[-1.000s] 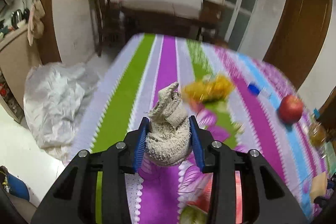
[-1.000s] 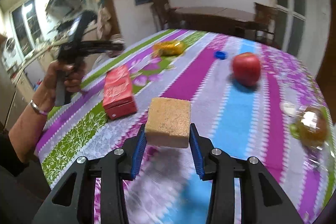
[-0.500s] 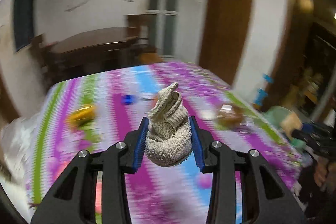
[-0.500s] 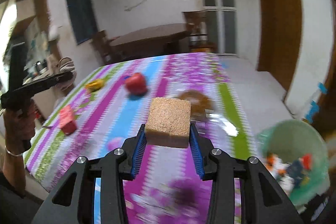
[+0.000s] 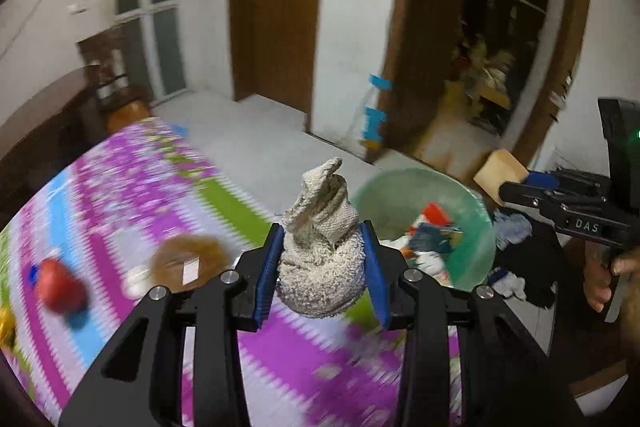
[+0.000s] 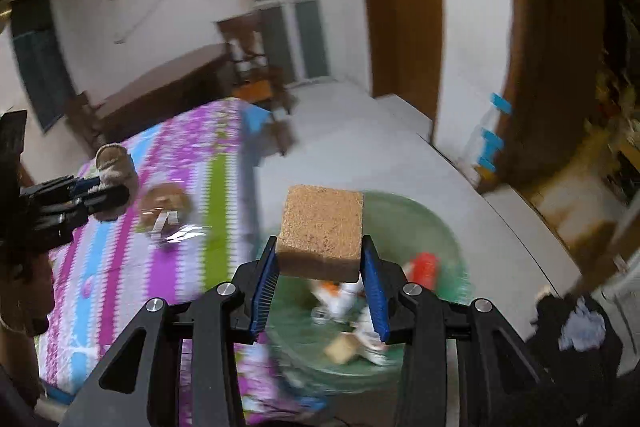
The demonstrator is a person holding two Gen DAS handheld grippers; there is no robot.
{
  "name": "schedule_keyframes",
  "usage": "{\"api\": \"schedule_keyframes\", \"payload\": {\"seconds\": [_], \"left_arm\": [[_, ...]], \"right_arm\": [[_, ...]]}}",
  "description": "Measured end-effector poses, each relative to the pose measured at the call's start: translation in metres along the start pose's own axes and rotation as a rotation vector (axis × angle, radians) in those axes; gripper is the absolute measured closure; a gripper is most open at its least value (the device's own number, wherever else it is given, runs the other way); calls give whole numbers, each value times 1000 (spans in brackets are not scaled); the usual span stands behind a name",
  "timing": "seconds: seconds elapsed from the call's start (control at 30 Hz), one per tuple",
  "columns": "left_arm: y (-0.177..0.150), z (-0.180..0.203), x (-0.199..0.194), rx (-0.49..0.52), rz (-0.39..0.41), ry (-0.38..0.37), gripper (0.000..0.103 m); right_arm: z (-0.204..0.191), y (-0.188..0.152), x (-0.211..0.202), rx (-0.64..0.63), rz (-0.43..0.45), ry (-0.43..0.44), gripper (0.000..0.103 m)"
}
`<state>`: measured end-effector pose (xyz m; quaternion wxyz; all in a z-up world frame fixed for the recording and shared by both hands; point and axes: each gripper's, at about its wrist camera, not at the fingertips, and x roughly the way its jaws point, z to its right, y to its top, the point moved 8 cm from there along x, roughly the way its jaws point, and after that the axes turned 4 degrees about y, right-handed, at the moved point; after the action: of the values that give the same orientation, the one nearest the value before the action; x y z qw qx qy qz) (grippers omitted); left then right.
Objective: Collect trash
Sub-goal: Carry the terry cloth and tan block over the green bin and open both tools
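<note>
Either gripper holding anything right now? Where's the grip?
Left gripper clamps the bunched rag by its lower sides. Right gripper clamps the tan sponge block by its near side edges.

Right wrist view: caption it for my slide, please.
Right tongs clamp a tan sponge block above the green trash basin beside the striped table.

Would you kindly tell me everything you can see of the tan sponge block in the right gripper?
The tan, square-faced sponge block has a coarse, speckled, porous surface and looks dry and whole. It is held clear of everything else, clamped at its lower sides between the blue pads of the right gripper, tilted slightly. It hangs above the near rim of the green plastic bin of trash, beside the striped tablecloth.
</note>
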<state>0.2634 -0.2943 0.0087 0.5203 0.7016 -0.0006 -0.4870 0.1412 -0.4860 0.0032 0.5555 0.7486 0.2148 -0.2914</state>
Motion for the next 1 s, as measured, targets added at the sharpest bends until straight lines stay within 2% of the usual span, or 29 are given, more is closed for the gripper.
{"api": "schedule_keyframes", "payload": {"seconds": [0.17, 0.3, 0.4, 0.63, 1.0], "left_arm": [[8, 57, 57, 62, -59, -52, 66], [8, 97, 98, 107, -102, -62, 66], [6, 113, 116, 122, -127, -65, 66], [-6, 126, 136, 187, -163, -34, 66], [-3, 128, 142, 190, -168, -16, 65]], "right_arm": [[58, -1, 21, 67, -78, -77, 62], [83, -9, 35, 81, -131, -117, 62], [95, -16, 43, 74, -157, -137, 62], [91, -24, 60, 52, -189, -145, 62], [75, -29, 75, 15, -223, -113, 62]]}}
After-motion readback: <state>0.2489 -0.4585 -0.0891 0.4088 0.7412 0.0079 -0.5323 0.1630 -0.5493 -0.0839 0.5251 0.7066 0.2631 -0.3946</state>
